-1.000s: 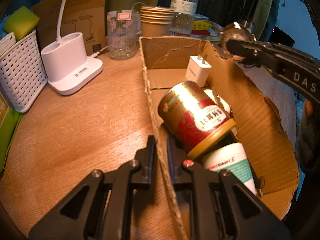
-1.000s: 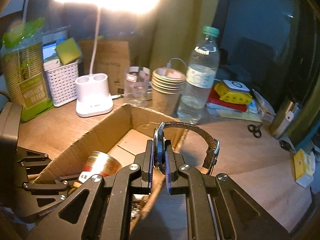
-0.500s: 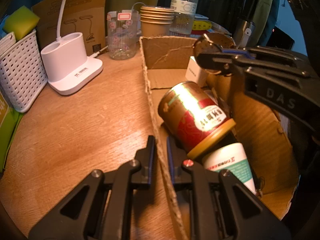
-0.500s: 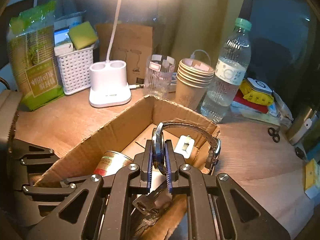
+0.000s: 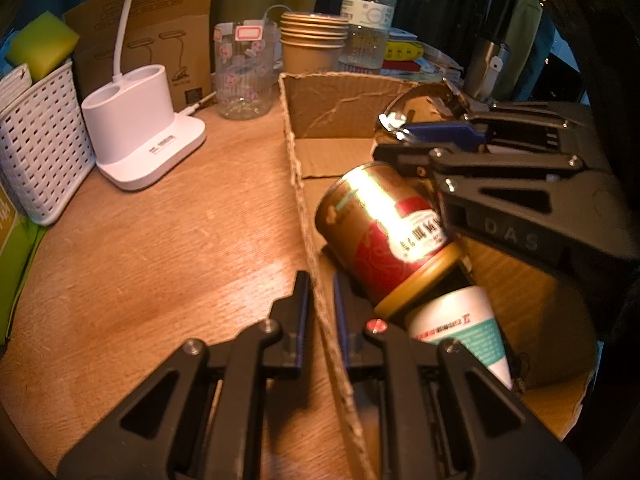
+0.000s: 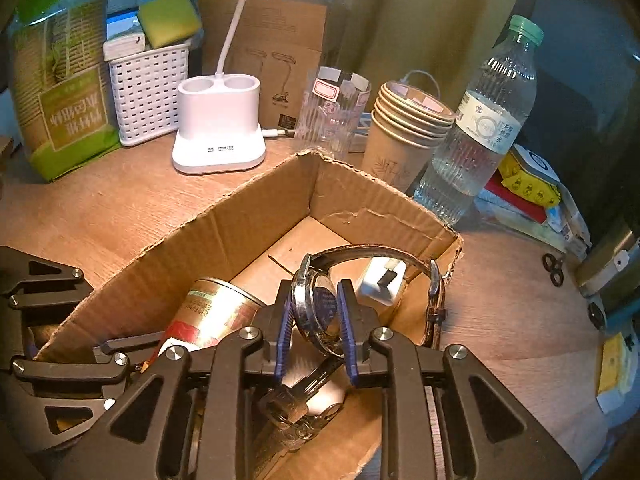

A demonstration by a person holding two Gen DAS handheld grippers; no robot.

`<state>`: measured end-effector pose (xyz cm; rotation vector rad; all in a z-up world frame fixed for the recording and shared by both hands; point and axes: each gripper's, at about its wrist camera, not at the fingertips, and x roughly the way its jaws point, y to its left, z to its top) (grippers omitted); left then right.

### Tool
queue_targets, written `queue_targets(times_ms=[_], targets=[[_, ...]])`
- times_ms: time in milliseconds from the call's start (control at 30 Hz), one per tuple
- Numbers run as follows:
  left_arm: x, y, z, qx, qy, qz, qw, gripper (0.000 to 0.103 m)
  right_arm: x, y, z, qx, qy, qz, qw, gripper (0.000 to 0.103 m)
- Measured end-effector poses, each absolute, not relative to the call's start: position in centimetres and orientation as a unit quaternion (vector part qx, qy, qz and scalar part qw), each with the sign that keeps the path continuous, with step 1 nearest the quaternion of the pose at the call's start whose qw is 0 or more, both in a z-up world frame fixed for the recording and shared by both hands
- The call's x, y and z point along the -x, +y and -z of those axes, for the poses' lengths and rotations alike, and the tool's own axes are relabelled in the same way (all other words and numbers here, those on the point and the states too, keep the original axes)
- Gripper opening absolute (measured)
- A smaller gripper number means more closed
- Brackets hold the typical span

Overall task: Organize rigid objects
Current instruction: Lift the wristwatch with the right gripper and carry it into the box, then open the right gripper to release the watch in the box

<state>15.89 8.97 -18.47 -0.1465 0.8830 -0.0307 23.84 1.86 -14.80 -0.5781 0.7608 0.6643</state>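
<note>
Lamp-lit tabletop (image 5: 168, 240): right tool (image 6: 316, 328) parting around slick, rigid watch (image 6: 320, 312) over box (image 6: 224, 232); left tool (image 5: 320, 300) pinching box wall.

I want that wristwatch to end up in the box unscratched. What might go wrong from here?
1. The right gripper has just been opening with the wristwatch between its pads, above the tin can; the watch face could strike metal.
2. Its strap hangs at the cardboard box wall's edge and may snag there.
3. The left gripper pinches the box wall; a slip could shift the box.
</note>
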Motion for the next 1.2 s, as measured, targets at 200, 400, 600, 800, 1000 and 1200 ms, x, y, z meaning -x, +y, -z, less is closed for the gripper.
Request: queue_targets(times_ms=[200, 400, 600, 800, 1000, 1200], targets=[[-15.8, 9.0, 18.5, 0.072, 0.427, 0.015, 0.901, 0.013, -23.8, 1.4, 14.0, 0.259, 0.353, -0.311, 0.844, 0.043], [-15.7, 9.0, 18.4, 0.071, 0.427, 0.015, 0.901, 0.013, -23.6, 0.3, 12.4, 0.236, 0.341, -0.309, 0.856, 0.044], [-15.7, 9.1, 18.4, 0.071, 0.427, 0.015, 0.901, 0.013, -22.8, -0.4, 11.8, 0.229, 0.332, -0.306, 0.862, 0.044], [-15.7, 9.0, 18.4, 0.070, 0.427, 0.014, 0.901, 0.013, -22.0, -1.1, 11.2, 0.224, 0.323, -0.296, 0.871, 0.044], [-15.7, 9.0, 18.4, 0.070, 0.427, 0.014, 0.901, 0.013, -21.1, -2.9, 10.7, 0.203, 0.319, -0.280, 0.882, 0.044], [-15.6, 9.0, 18.3, 0.070, 0.427, 0.014, 0.901, 0.013, -20.5, -4.9, 10.6, 0.181, 0.322, -0.258, 0.893, 0.044]])
